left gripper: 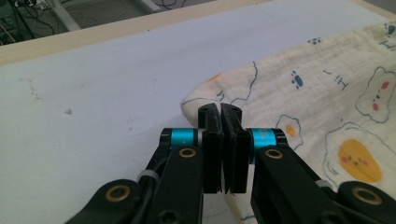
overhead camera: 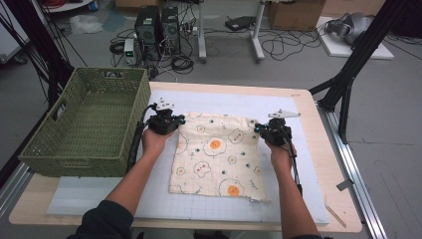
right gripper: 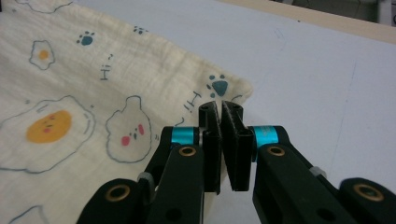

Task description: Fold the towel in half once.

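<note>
High view: a printed cloth (overhead camera: 216,154) is seen spread flat on the desk (overhead camera: 318,149), its two far corners pinched, one by the left tool (overhead camera: 171,121) and one by the right tool (overhead camera: 263,129). Both sets of jaws are pressed together on fabric. The cloth stretches from the tools toward the person; a green basket (overhead camera: 89,124) stands just left, probably its destination.

Crinkled matt cotton cloth (overhead camera: 215,153) – smooth white mat (overhead camera: 293,164) – woven green basket (overhead camera: 89,124).
</note>
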### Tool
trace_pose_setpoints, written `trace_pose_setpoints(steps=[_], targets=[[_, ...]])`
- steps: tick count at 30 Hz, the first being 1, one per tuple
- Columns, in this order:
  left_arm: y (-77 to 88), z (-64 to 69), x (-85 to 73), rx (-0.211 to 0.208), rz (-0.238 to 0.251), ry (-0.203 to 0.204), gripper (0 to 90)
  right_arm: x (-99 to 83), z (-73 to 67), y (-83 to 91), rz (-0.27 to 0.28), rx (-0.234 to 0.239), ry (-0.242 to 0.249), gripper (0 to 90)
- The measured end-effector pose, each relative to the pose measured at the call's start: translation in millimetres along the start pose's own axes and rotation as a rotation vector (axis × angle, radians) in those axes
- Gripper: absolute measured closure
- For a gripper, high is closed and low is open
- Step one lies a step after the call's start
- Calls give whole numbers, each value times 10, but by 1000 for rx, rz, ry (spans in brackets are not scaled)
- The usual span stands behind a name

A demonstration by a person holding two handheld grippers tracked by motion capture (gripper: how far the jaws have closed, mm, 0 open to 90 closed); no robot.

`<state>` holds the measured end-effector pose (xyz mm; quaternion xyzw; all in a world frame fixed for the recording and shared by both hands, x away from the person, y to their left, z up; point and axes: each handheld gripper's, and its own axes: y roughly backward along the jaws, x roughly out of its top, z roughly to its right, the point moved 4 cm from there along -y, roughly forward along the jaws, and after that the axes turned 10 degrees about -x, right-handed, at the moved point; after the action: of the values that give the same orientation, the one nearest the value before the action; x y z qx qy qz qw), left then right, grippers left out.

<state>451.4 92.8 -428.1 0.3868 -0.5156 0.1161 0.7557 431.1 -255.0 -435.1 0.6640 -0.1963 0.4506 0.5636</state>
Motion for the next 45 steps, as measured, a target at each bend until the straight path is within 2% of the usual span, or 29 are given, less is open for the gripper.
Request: trace_pose_setpoints(steps=[1, 5, 10, 12, 14, 17, 22, 27, 33, 39, 45], targets=[[31, 22, -8, 3, 16, -1, 869, 14, -10, 45, 11, 4, 0, 866], [141, 93, -115, -6, 29, 2, 869, 40, -77, 223, 46, 7, 17, 866], [290, 204, -216, -27, 65, 11, 869, -70, -130, 383, 39, 11, 22, 867], [334, 259, -239, -43, 48, -2, 869, -119, -169, 439, 39, 16, 35, 866], [394, 321, -255, -48, 76, -13, 869, -165, -203, 491, 38, 18, 50, 866], [459, 400, -302, -66, 69, -31, 869, -234, -252, 564, 34, 27, 56, 866], [544, 485, -436, -83, 65, -33, 868, -356, -314, 640, 23, 39, 73, 865], [590, 550, -583, -98, 30, -48, 868, -489, -395, 695, 18, 59, 84, 865], [693, 627, -696, -116, 36, -48, 868, -605, -437, 808, 22, 71, 86, 864], [757, 712, -811, -128, 19, -65, 867, -804, -476, 861, -15, 108, 101, 860], [747, 739, -903, -146, -8, -51, 866, -942, -480, 884, -28, 129, 75, 859]])
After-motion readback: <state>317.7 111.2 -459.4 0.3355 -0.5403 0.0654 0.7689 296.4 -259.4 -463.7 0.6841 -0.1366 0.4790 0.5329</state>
